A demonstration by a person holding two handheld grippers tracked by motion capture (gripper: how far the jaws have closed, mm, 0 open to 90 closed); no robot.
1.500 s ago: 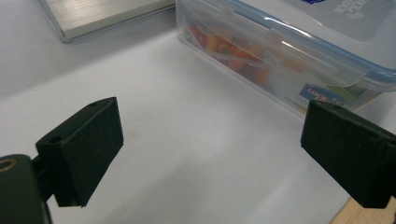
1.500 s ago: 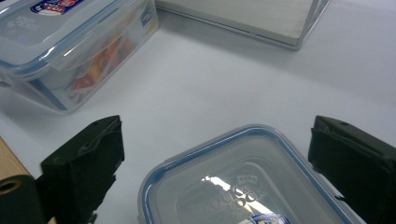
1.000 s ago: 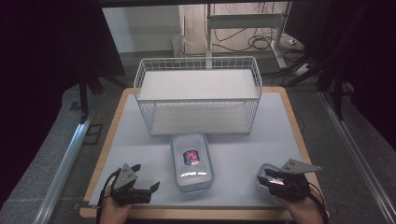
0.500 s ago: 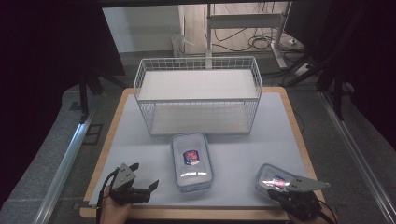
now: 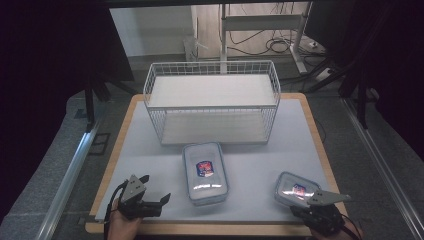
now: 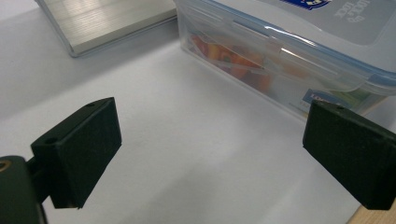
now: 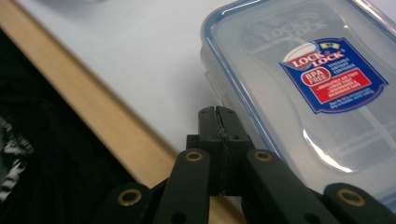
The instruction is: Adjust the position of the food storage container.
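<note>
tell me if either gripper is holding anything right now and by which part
Nothing is held. The right gripper is shut on empty air beside the small clear plastic lidded container; the left gripper stands open over bare table.

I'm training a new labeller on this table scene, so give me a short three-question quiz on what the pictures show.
1. True or false: the right tool has its jaws shut with nothing between them.
2. Which is larger: (a) the container in the middle of the table, or (b) the container by the right tool?
3. Fill in: behind both containers stands a white wire ____.

Key: 1 true. 2 a. 3 basket. The left tool has its jaws wide open on bare table, near the middle container.
</note>
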